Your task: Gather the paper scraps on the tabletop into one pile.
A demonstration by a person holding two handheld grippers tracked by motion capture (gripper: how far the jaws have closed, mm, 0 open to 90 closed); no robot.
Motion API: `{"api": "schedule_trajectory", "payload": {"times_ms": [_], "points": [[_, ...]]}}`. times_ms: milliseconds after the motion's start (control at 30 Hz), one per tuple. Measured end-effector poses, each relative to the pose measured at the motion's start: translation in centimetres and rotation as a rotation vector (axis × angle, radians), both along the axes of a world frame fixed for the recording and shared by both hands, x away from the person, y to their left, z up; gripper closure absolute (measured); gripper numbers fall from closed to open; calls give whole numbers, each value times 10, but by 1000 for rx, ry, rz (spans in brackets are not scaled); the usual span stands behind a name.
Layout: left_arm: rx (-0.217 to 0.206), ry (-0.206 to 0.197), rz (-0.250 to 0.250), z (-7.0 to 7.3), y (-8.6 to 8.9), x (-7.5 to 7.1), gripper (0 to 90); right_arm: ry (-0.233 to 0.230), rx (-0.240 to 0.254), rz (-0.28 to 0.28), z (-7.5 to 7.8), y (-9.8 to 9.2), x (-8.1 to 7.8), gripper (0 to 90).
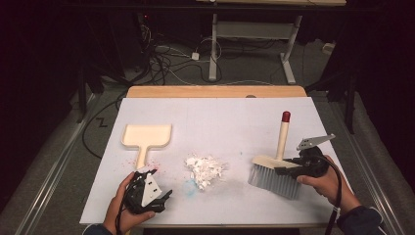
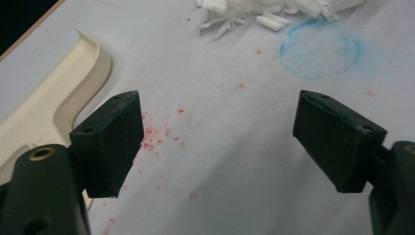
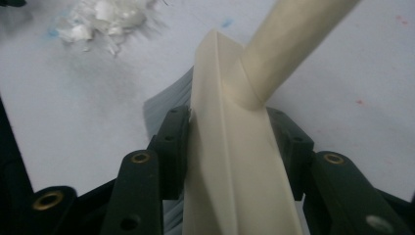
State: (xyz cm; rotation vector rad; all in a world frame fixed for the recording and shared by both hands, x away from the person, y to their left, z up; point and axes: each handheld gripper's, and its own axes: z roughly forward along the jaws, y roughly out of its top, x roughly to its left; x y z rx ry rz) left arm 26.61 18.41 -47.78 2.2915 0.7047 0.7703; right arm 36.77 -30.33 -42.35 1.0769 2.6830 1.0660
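Two tools: left tool [image 1: 164, 196] wide open, empty; right tool [image 1: 279, 169] clamped on brush [image 1: 274, 171] head.

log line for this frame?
right gripper: around brush head | left gripper: open, empty | dustpan, scraps: on table

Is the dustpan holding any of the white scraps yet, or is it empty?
Empty. In the high view the dustpan lies flat with a bare tray, and the white scraps sit in a heap on the table beside it, apart.
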Motion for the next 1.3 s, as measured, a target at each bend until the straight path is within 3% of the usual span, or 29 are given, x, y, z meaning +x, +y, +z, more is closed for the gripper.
{"api": "schedule_trajectory", "payload": {"times_ms": [133,400,500,533,600,733,833,967,1167,1233,1300], "points": [[0,7,7,-1,2,1,180,12,-24,-21,-1,-5,16,512],[13,13,-7,-1,-2,2,182,67,-39,52,1,-9,48,462],[29,20,-20,-3,-5,1,186,104,-79,89,3,-10,62,441],[33,22,-23,-3,-5,1,188,101,-114,77,3,-11,64,446],[34,24,-26,-4,-5,0,188,62,-207,40,4,-10,69,502],[29,21,-20,-3,-3,0,188,-5,-243,-37,7,-11,69,430],[24,16,-13,-2,-2,-1,187,-96,-227,-65,11,-10,64,378],[17,9,-6,-1,-1,-2,185,-248,-143,-126,19,-6,49,332],[3,4,-2,0,-1,0,184,-463,-107,-197,24,3,10,266],[-1,4,-3,0,-2,1,184,-515,-65,-234,23,4,-6,258],[-1,6,-7,1,-3,3,183,-554,-80,-251,21,4,-20,264]]}}
